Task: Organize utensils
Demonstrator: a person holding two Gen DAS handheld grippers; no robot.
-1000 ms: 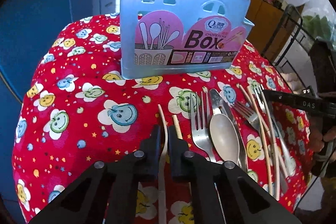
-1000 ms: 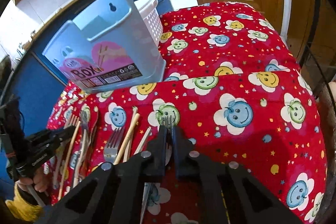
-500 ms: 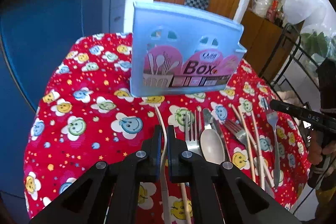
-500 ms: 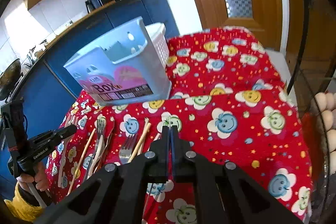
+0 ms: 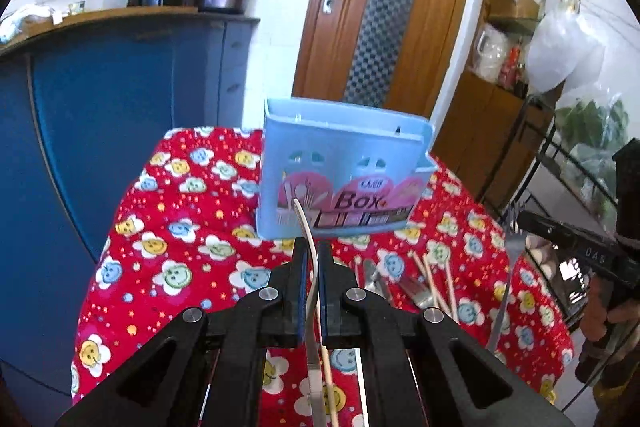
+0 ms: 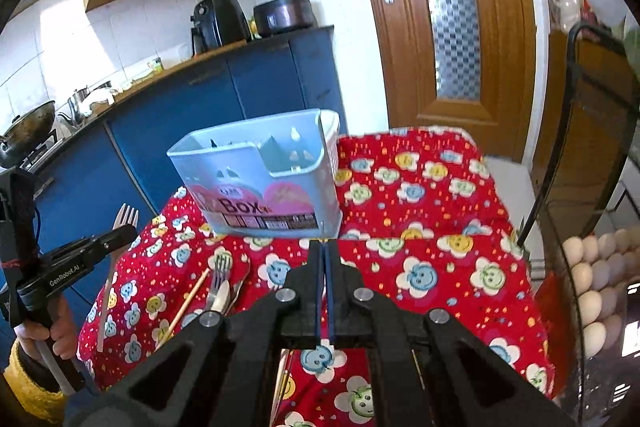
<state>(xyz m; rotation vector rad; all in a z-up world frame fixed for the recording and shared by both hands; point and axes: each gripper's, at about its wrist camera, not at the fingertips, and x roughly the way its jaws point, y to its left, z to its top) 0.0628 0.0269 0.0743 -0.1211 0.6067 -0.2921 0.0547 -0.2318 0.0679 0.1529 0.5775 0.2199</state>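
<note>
**A:** What is the left gripper (image 5: 312, 247) doing?

**B:** I have it clenched on the left fork (image 5: 305, 227). In my left wrist view the fork sits edge-on between the pads. Its thin curved end pokes out past the fingertips, up across the front of the blue utensil box (image 5: 344, 163). The right wrist view shows the tines above that claw and the handle hanging below it.

**A:** And the right gripper (image 6: 324, 247)?

**B:** It is clamped too, the pads nearly meeting. The left wrist view shows it holding the right fork (image 5: 513, 243), with the tines above the claw and the handle slanting down. Both forks are up in the air, off the cloth.

**A:** Where is the box from the claws?

**B:** It is straight ahead of both, standing upright toward the far edge of the table (image 5: 168, 227), which has a red smiley cloth. I cannot tell what is inside it.

**A:** Anything else on the table?

**B:** There is a loose pile of cutlery and chopsticks (image 5: 424, 287) near the table's near edge. It lies below and between the two claws.
</note>
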